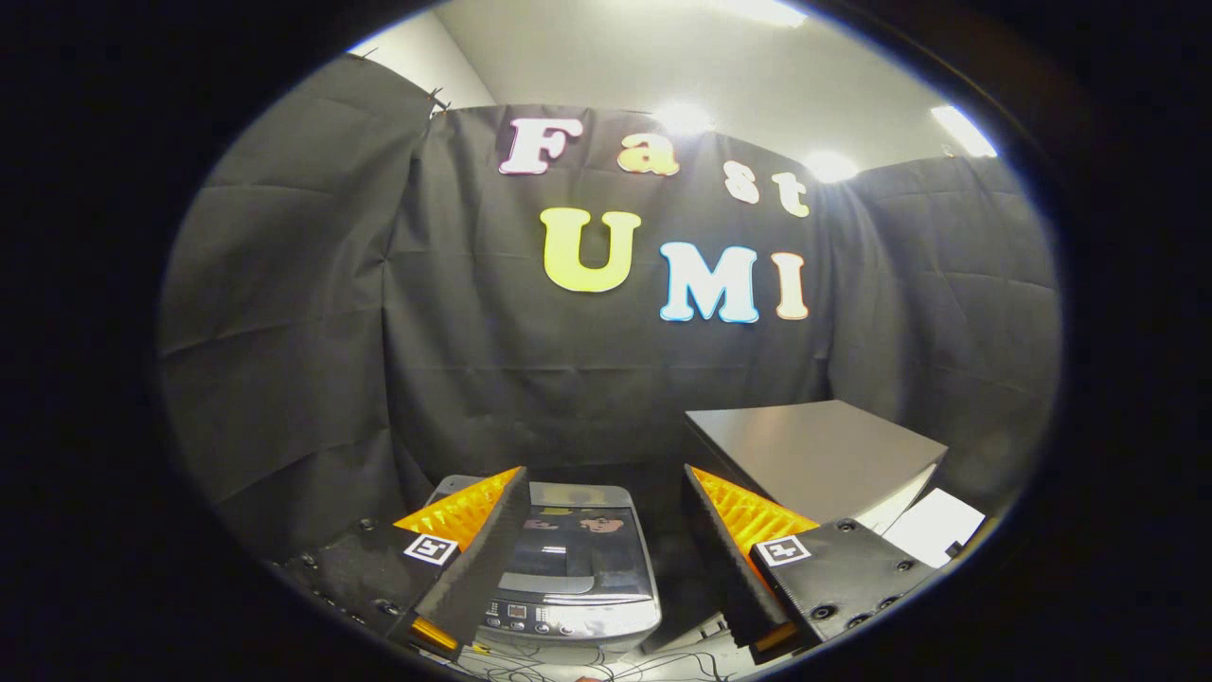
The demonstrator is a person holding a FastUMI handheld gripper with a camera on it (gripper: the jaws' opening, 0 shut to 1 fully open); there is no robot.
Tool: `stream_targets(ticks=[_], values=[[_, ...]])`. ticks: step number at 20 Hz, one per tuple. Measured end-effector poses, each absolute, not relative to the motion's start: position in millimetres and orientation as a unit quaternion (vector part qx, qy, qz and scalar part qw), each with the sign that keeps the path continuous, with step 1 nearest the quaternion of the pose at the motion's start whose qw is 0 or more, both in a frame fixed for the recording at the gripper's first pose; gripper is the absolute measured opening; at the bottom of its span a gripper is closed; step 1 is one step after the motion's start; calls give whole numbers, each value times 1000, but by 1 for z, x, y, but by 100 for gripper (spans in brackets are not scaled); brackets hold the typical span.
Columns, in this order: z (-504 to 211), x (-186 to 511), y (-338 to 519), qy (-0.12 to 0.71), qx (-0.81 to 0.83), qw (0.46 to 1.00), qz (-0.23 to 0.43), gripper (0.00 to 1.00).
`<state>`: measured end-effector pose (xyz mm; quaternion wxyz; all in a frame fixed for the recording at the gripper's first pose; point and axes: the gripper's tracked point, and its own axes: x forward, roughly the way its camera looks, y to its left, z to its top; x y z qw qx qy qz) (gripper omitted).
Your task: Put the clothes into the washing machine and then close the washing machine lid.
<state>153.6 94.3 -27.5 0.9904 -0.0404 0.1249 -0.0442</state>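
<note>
A small grey top-loading washing machine (573, 568) stands on the floor below me, between my two fingers and nearer the left one. Its dark glass lid (576, 545) lies flat and closed, with a row of buttons along the front panel. My gripper (606, 493) hangs above it, open wide, nothing between the fingers. The left finger covers the machine's left edge.
A grey box-like cabinet (814, 455) stands to the right of the machine, just beyond the right finger. A white sheet (937, 526) lies by its right side. Thin cables (587, 663) run over the floor in front of the machine. Black cloth walls close in the booth.
</note>
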Motion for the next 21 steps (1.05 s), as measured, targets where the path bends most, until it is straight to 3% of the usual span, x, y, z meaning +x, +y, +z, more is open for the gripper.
stream_targets(ticks=[21], values=[[-16,-4,35,88,-44,995,-8,98]])
